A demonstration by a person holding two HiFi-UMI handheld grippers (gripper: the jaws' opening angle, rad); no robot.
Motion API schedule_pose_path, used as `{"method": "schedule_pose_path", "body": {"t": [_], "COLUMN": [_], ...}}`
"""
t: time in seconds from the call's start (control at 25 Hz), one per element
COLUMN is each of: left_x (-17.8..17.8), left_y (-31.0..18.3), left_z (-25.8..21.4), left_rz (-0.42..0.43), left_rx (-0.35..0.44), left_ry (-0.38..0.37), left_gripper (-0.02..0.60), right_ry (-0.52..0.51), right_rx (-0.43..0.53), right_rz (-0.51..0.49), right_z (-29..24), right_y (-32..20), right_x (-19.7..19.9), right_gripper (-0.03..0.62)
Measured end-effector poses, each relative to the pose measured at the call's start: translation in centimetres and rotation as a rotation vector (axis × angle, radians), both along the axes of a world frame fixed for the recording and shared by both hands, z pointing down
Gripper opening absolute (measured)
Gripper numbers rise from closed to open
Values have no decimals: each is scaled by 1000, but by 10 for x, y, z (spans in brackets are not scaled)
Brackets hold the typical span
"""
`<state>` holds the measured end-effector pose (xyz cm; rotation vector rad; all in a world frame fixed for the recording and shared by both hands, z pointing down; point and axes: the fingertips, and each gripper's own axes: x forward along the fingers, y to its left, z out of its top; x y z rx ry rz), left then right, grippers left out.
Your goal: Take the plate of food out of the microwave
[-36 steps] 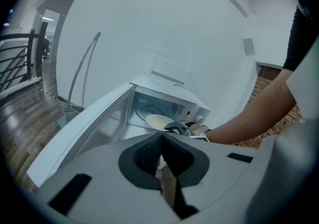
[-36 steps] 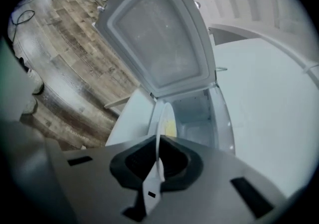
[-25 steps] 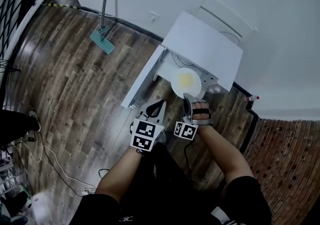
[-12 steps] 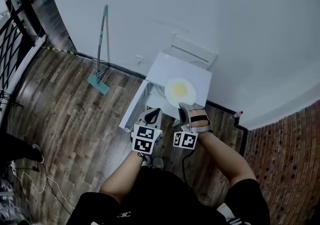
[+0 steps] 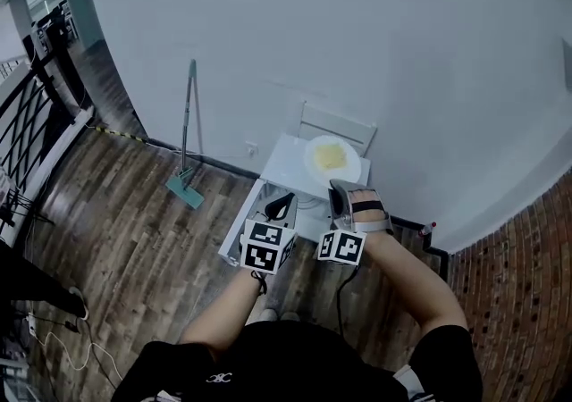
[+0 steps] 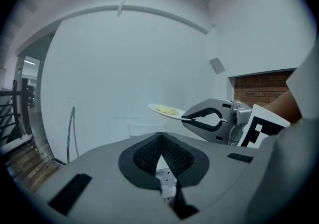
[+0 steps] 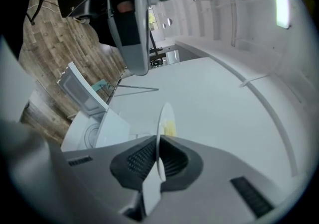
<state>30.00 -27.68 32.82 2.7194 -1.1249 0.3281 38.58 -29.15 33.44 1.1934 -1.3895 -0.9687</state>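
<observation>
A white plate (image 5: 332, 159) with yellow food (image 5: 330, 155) hangs in the air just above the white microwave (image 5: 288, 166). My right gripper (image 5: 339, 186) is shut on its near rim. In the right gripper view the plate (image 7: 165, 121) shows edge-on, pinched between the dark pads (image 7: 137, 161). My left gripper (image 5: 279, 205) hovers left of the plate over the open microwave door (image 5: 239, 223), shut and holding nothing. From the left gripper view its own jaws (image 6: 160, 156) meet in front, and the plate (image 6: 166, 110) sits in the right gripper (image 6: 186, 116) beyond.
A mop (image 5: 186, 146) leans on the white wall left of the microwave. A small bottle (image 5: 428, 229) stands by the wall at the right. A black railing (image 5: 31, 119) runs along the far left. Cables (image 5: 40, 338) lie on the wood floor.
The plate has risen out of the microwave's opening and now hangs above its top. Both grippers moved up and toward the wall, and the head view has tilted up.
</observation>
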Motion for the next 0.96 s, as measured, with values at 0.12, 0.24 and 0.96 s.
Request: {"method": "schedule_pose_path", "body": {"t": [0.12, 0.24, 0.96], "left_x": [10, 20, 39], "left_y": [-3, -4, -25], "left_z": [-10, -14, -12], "left_rz": [16, 31, 59], "left_rx": [21, 24, 17], "left_ry": [-2, -2, 8], "left_gripper": [-9, -9, -9], "right_ry": [8, 13, 34], "right_rx": [11, 9, 7], "right_rz": [7, 25, 45], "right_z": [-12, -17, -22], "right_y": [-3, -8, -29], "right_x": [7, 17, 38], "right_gripper": [23, 23, 23]}}
